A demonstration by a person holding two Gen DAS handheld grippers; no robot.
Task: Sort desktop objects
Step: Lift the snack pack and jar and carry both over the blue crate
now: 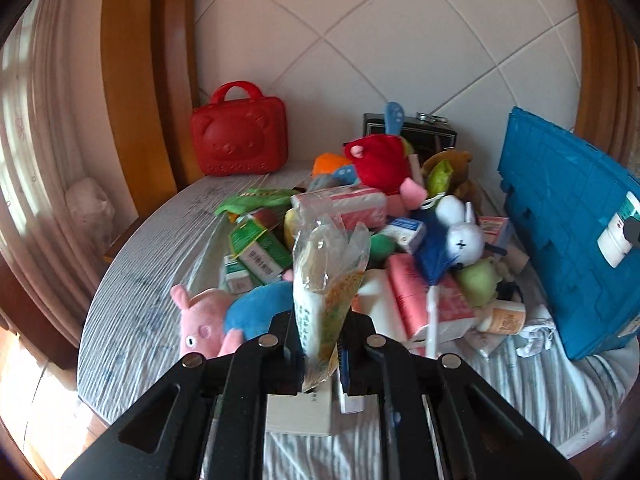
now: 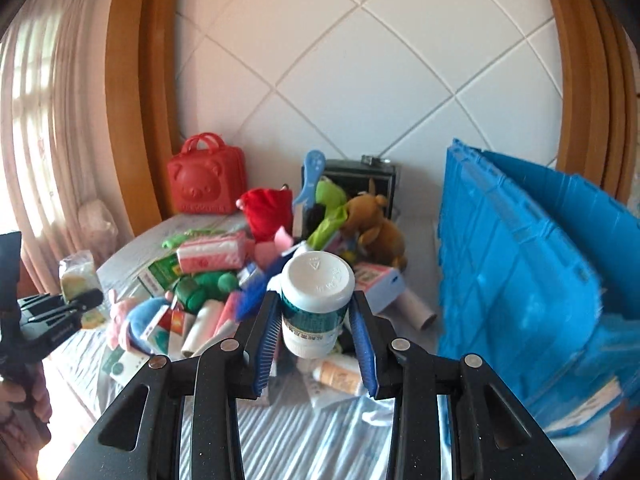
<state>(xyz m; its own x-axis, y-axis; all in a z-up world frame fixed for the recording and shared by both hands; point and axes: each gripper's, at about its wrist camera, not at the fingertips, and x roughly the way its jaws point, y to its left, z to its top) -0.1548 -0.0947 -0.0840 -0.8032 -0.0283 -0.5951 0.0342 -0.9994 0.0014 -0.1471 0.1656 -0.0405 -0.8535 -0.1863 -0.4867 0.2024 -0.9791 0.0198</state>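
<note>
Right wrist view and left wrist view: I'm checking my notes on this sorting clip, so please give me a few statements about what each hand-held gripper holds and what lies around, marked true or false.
1. The right hand-held gripper holds a white-capped bottle. True.
2. The left hand-held gripper is empty. False: it is shut on a clear plastic packet.
3. The red bear-face case stands against the back wall. True.
4. The blue crate lies on the left of the pile. False: it is on the right.
5. The pink pig plush sits inside the crate. False: it lies on the striped sheet, left of the pile.
</note>
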